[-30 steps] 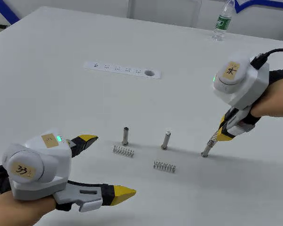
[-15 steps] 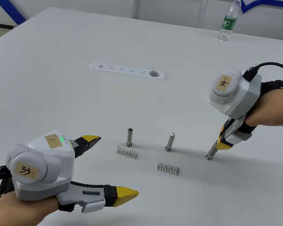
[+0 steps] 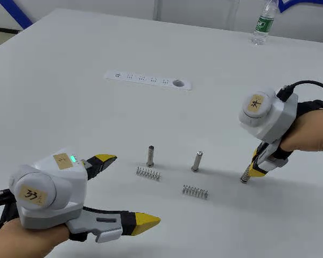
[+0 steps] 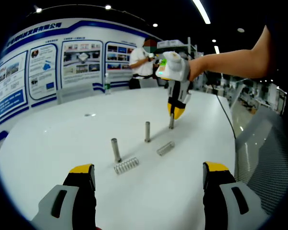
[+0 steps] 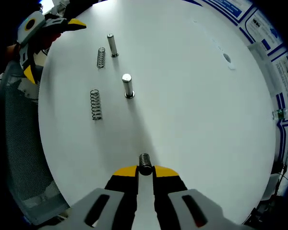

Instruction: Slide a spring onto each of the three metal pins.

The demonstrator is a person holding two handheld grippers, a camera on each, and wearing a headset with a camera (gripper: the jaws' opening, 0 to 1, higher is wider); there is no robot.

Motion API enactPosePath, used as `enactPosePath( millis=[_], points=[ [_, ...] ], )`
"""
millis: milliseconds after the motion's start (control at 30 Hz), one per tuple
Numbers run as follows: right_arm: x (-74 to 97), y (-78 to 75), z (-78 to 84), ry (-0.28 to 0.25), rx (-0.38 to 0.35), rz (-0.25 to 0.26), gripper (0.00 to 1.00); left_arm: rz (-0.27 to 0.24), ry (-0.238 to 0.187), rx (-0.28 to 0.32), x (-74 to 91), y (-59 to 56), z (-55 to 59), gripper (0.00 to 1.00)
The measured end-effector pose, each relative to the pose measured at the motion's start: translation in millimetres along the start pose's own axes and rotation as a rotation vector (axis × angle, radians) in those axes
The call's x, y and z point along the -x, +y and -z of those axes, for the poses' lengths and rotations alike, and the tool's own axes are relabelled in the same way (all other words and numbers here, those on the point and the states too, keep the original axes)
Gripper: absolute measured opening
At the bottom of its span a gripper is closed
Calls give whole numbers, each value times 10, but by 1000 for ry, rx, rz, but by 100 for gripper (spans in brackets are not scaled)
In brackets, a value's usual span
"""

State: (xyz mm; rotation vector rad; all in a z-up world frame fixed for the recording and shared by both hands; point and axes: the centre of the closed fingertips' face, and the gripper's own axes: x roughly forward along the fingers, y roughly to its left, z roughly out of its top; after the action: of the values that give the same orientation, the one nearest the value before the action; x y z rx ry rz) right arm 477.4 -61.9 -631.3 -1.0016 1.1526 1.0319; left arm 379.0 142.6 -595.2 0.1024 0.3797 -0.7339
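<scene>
Three metal pins stand upright in a row on the white table (image 3: 70, 97): left pin (image 3: 150, 156), middle pin (image 3: 197, 160), right pin (image 3: 244, 177). My right gripper (image 3: 253, 171) is shut on a spring (image 3: 246, 173) that sits over the right pin; in the right gripper view the spring (image 5: 144, 164) shows end-on between the yellow tips of the right gripper (image 5: 145, 171). Two loose springs lie flat, one (image 3: 148, 173) in front of the left pin, one (image 3: 195, 192) in front of the middle pin. My left gripper (image 3: 126, 189) is open and holds nothing, near the front left.
A white power strip (image 3: 148, 80) lies further back on the table. A water bottle (image 3: 264, 22) stands at the far right edge. A person (image 4: 144, 64) stands beyond the table in the left gripper view.
My right gripper has come down and the spring in it has slid lower over the right pin. The left gripper has stayed in place; the head camera has shifted slightly.
</scene>
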Motion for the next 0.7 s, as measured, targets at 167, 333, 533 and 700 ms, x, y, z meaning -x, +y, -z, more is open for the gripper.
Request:
enactPosePath(
  millis=[167, 333, 533, 700],
  points=[
    [24, -7, 8, -23, -13, 8, 19, 0, 0, 0, 0, 1, 6, 95],
    [90, -20, 8, -56, -22, 32, 24, 5, 1, -3, -7, -12, 1, 95],
    [229, -15, 39, -105, -48, 69, 26, 5, -2, -7, 1, -7, -11, 95],
    [359, 14, 62, -153, -74, 90, 26, 8, -1, -12, -7, -17, -15, 95]
  ],
)
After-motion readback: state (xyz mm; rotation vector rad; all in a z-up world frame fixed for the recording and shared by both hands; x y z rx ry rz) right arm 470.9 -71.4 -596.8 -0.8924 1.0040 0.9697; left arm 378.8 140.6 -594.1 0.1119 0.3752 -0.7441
